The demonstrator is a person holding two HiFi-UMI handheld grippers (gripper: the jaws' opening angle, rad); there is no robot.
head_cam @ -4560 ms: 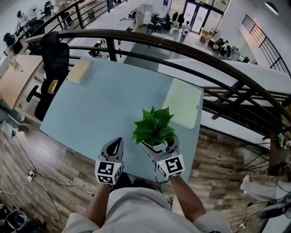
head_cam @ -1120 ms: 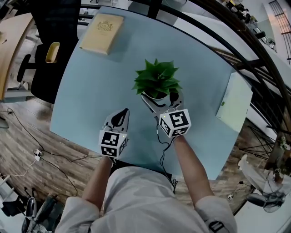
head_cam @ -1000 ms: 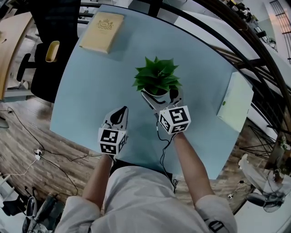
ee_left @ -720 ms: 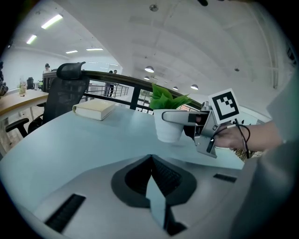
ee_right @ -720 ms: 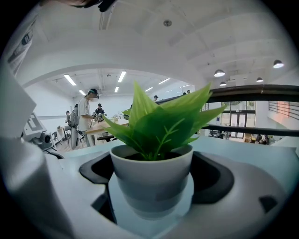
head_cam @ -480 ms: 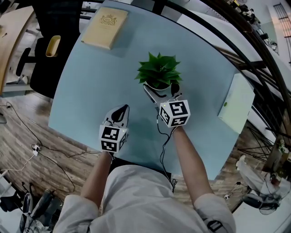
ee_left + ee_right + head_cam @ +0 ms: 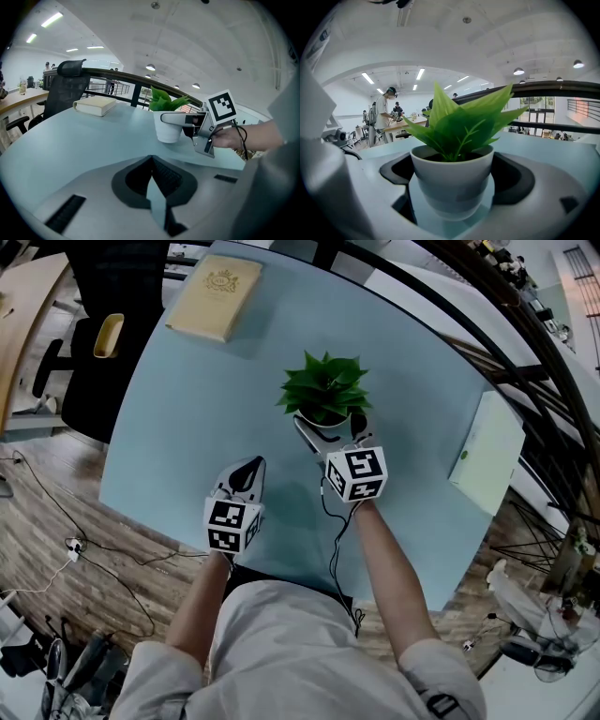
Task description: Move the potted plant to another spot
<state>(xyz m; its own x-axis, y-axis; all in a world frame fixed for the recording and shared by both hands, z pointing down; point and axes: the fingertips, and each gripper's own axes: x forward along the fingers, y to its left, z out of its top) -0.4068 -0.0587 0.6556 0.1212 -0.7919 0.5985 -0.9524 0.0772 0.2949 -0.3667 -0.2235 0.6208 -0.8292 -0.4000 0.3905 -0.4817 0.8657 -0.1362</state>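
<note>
Right gripper view shows the potted plant [image 7: 452, 180], a white pot with green leaves, clamped at its sides by the right gripper [image 7: 328, 420]. It is near the middle of the pale blue table [image 7: 178, 418]; whether its base touches the table is unclear. The left gripper [image 7: 247, 471], jaws together and empty, hovers over the table's near edge. A tan book [image 7: 214, 298] lies at the table's far left corner.

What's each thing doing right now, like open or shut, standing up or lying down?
Right gripper: shut on the plant.
Plant: upright, pot between the jaws.
Left gripper: shut, holding nothing.
Tan book: closed, lying flat.
Pale book: closed, lying flat at the table's edge.
</note>
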